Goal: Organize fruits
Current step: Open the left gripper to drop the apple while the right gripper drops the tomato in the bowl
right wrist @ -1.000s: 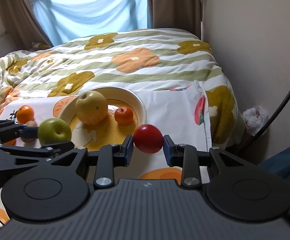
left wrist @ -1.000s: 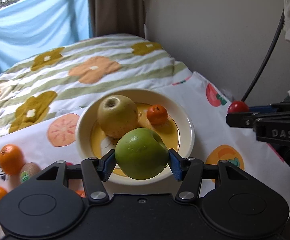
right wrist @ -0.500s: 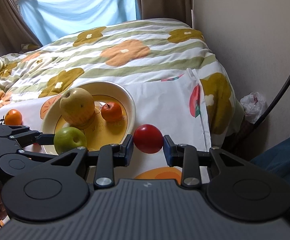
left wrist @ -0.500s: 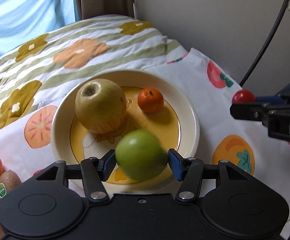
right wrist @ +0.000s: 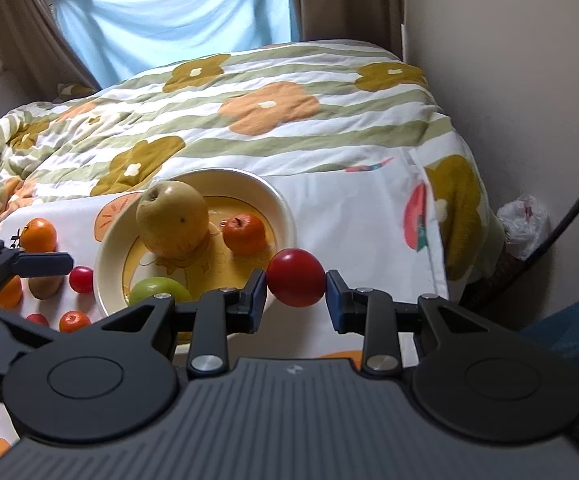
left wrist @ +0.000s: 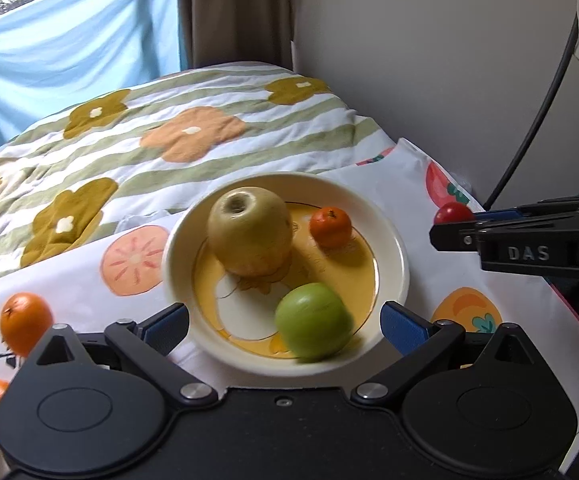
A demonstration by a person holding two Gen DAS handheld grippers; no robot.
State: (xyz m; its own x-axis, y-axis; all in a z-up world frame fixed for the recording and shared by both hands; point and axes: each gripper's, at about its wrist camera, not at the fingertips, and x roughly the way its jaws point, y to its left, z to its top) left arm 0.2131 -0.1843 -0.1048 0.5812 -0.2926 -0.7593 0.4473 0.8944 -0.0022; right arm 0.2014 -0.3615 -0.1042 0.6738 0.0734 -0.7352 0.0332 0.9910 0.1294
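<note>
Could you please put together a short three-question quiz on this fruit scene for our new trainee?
1. True or false: the left claw is clamped on the green apple.
2. What does the right claw hold?
A. a kiwi
B. a red tomato
C. a yellow pear
3. Fill in: besides the green apple, the plate holds a yellow pear and a small ____.

Key
1. False: its jaws have just been opening and stand wide, and the apple lies in the plate.
2. B: the red tomato sits between its pads.
3. Mandarin.
</note>
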